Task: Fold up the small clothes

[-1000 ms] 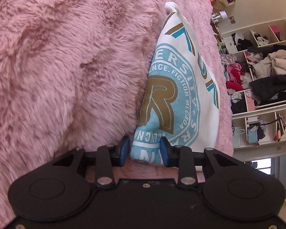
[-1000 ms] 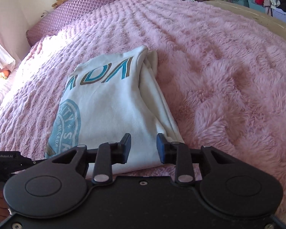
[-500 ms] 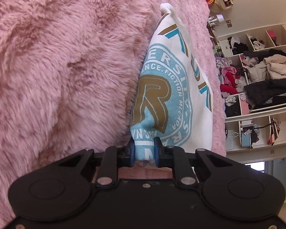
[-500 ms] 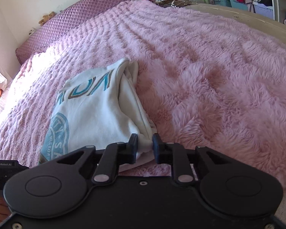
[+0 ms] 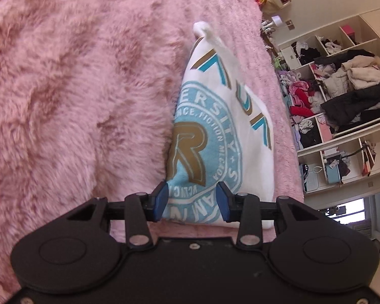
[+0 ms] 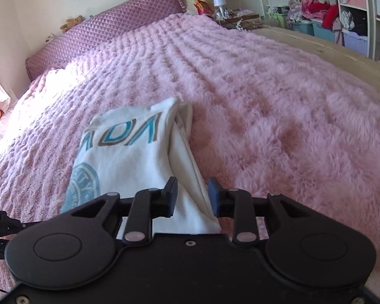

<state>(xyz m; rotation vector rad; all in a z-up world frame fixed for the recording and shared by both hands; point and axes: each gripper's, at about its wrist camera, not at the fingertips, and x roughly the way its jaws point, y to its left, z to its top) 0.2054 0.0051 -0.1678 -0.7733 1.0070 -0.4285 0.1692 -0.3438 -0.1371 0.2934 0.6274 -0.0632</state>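
Observation:
A folded white shirt (image 5: 230, 136) with a blue and gold round print lies on the fluffy pink bedspread (image 5: 76, 88). It also shows in the right wrist view (image 6: 129, 162). My left gripper (image 5: 192, 201) is open, its blue pads on either side of the shirt's near printed corner. My right gripper (image 6: 192, 197) is open over the shirt's other near corner, where the folded white layers show. Neither gripper holds the cloth.
The pink bedspread (image 6: 266, 116) stretches far to the right and back. A purple quilted headboard cushion (image 6: 101, 30) stands at the far end. Open shelves full of clothes (image 5: 342, 96) line the wall past the bed's edge.
Half a second ago both grippers were shut on the shirt's near corners. Now both have opened and let the shirt go; it lies flat on the bed.

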